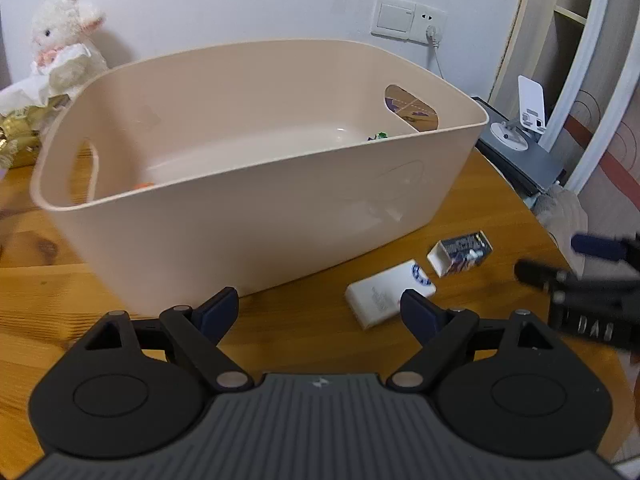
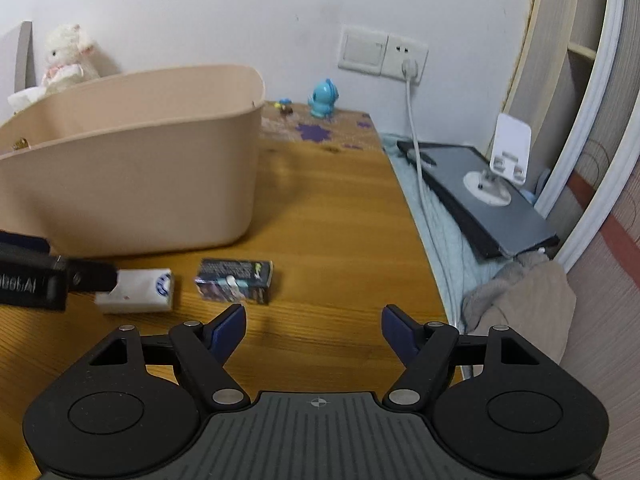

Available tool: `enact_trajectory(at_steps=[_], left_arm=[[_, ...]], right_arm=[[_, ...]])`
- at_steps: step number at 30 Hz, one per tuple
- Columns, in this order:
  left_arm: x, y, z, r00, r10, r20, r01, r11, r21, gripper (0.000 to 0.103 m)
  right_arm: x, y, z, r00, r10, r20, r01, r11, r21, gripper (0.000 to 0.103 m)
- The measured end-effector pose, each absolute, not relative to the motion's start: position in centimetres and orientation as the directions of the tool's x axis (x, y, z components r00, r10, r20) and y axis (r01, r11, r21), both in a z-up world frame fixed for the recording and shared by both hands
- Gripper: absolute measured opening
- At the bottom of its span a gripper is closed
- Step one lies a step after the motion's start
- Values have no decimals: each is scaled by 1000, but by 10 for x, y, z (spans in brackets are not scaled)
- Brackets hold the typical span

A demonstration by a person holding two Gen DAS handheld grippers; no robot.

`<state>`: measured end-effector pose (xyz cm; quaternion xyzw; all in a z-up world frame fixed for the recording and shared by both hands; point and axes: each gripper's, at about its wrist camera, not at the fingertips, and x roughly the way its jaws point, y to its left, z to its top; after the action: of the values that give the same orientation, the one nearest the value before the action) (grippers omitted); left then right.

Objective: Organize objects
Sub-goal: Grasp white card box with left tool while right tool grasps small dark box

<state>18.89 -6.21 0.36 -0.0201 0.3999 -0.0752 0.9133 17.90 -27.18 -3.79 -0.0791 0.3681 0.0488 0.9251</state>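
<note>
A beige plastic bin (image 1: 256, 216) with handle holes stands on the wooden table; small items lie inside it. It also shows in the right wrist view (image 2: 132, 184). A white box (image 1: 380, 292) and a dark printed box (image 1: 460, 256) lie on the table right of the bin. They show in the right wrist view too, the white box (image 2: 140, 292) and the dark box (image 2: 236, 282). My left gripper (image 1: 320, 312) is open and empty, its right finger just in front of the white box. My right gripper (image 2: 314, 328) is open and empty, near the dark box.
A plush lamb (image 1: 66, 44) and gold wrapping sit behind the bin at the left. A blue toy figure (image 2: 324, 98) stands by the back wall. A wall socket with a cable (image 2: 416, 152), a dark board with a white stand (image 2: 492, 196) and crumpled cloth (image 2: 524, 296) lie beyond the table's right edge.
</note>
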Motion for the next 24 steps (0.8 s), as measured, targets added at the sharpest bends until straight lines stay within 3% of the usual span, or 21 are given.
enact_trajectory(at_steps=[9,24], left_arm=[[218,-96,-13,633,-213,-745,112,977,-183,92],[217,-95,-33,636,-6,-771,20,1000,9,97]], right_arm=[[184,-270,-52,705,38,-709,-160,981,-106,78],[198,-253,-58,725,74,-685,-192,977,-98,90]])
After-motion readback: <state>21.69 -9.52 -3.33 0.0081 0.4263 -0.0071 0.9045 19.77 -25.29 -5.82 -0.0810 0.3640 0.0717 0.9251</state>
